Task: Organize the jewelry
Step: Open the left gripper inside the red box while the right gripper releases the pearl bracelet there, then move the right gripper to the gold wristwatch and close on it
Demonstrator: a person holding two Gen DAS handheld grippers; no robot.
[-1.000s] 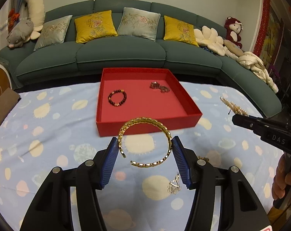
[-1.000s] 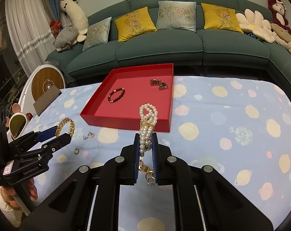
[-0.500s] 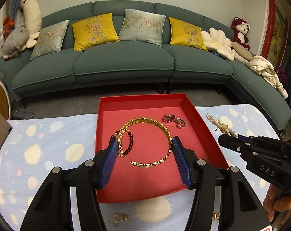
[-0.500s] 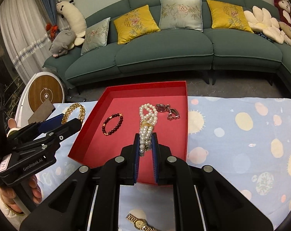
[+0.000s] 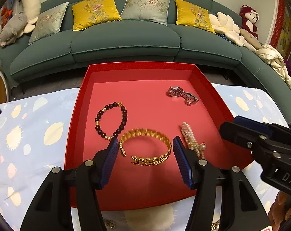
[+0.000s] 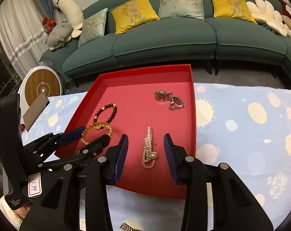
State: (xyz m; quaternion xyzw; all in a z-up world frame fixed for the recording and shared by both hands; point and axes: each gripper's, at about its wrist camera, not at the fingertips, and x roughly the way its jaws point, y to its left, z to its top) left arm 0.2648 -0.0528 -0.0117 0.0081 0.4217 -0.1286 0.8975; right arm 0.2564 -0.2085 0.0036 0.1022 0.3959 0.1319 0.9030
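Observation:
A red tray [image 5: 79,104] [image 6: 193,115] sits on the patterned cloth. Inside lie a dark bead bracelet [image 5: 110,122] [image 6: 106,112], a silver watch [image 5: 182,94] [image 6: 169,99], a gold bangle [image 5: 145,147] [image 6: 97,131] and a pearl bracelet [image 5: 192,139] [image 6: 149,151]. My left gripper [image 5: 145,150] is open over the tray, its pads either side of the gold bangle, which lies loose on the tray floor. My right gripper [image 6: 146,150] is open, its pads either side of the pearl bracelet lying in the tray.
A green sofa [image 5: 126,38] with cushions stands behind the table. More jewelry lies on the cloth near the front edge: a gold watch band [image 6: 128,227] and a small piece [image 5: 109,224]. A round wooden-faced device [image 6: 42,89] stands at the left.
Both grippers moved over the tray and opened. The gold bangle and the pearl bracelet dropped from the jaws and now lie on the tray floor.

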